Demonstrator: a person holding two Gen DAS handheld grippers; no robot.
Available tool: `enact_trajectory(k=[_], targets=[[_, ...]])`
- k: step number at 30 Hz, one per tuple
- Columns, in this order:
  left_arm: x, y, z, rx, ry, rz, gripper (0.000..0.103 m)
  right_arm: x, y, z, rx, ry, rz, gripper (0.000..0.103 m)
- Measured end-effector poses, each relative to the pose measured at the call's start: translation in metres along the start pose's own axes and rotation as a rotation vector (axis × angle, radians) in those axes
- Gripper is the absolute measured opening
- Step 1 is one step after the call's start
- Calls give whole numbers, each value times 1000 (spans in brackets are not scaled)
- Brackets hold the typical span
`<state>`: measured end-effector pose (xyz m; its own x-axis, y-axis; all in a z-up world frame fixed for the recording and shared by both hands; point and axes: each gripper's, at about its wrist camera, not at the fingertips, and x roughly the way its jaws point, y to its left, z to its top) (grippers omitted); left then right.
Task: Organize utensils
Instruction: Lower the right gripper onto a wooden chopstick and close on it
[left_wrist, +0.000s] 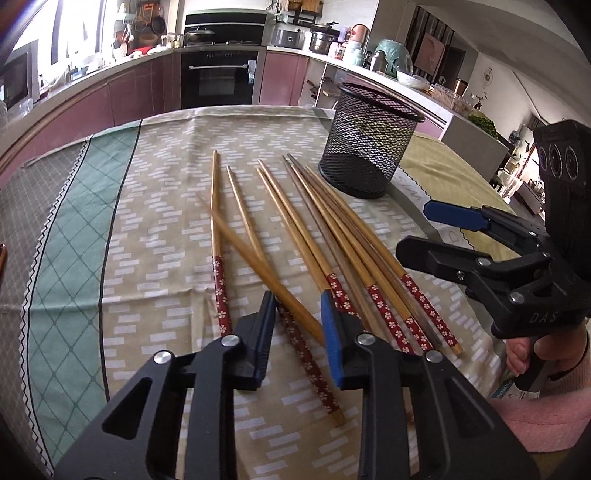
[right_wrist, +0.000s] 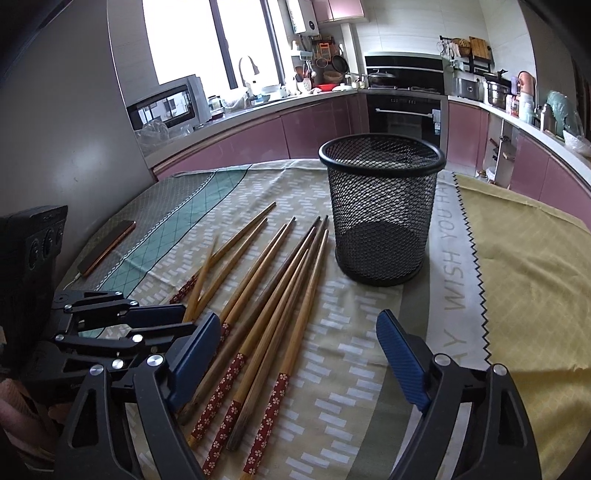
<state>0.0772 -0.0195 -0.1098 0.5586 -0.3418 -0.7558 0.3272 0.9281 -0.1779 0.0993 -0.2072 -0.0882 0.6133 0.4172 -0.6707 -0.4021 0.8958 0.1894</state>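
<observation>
Pink-fronted kitchen cabinets (right_wrist: 258, 129) and a black built-in oven (right_wrist: 406, 114) curve round behind a table spread with a beige cloth patterned in short white dashes (right_wrist: 351, 350), edged by a green lattice band (left_wrist: 66, 258) at nine o'clock and overlapped by a yellow cloth with a zigzag edge (right_wrist: 524, 280) at three o'clock.

On the beige cloth lies a loose fan of bamboo chopsticks with red, white-flowered ends (left_wrist: 332, 236), their thin tips pointing toward twelve o'clock. One plain bamboo chopstick (left_wrist: 258, 262) lies slantwise across two others at the fan's nine o'clock side. At about one o'clock from the fan stands an upright black wire-mesh cylindrical holder (right_wrist: 382, 206), with nothing visible inside, close to the nearest tips but not touching them.

The left gripper (left_wrist: 297, 332) is low over the flowered ends, its blue-padded jaws drawn in to a narrow gap around the thick end of the slanted chopstick; whether the pads actually press it cannot be told. The right gripper (right_wrist: 299, 354) hangs with jaws spread wide over the three o'clock side of the fan, holding nothing; a hand in a pink sleeve (left_wrist: 535, 350) grips its handle.

A dark flat phone with a copper edge (right_wrist: 107, 245) lies on the green band at ten o'clock.
</observation>
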Motion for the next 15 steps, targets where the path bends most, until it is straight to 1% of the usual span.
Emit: enact_trajectory(k=[1,3,4,5,6,7,11,15], targets=[[1,1,1,-2,2,2,20,2,-1,0,0,10,5,80],[0,3,2,-8,5,-8,19,6,-3,0,5,32,18,71],[0,4,4,-10,6,-10,18,8,-4,0,9,42,25,69],[1,4,4,-10,6,-11,17,11,-5,0,10,55,34,63],[1,5,5,-9,8,-10,13,13,-5,0,11,64,39,57],[3,6,6,-11,11,-9,11,15,-5,0,10,74,42,56],[4,10,10,-18,17,-22,11,23,-5,2,10,104,55,42],[5,12,13,-9,21,-12,14,25,-8,6,22,96,52,41]])
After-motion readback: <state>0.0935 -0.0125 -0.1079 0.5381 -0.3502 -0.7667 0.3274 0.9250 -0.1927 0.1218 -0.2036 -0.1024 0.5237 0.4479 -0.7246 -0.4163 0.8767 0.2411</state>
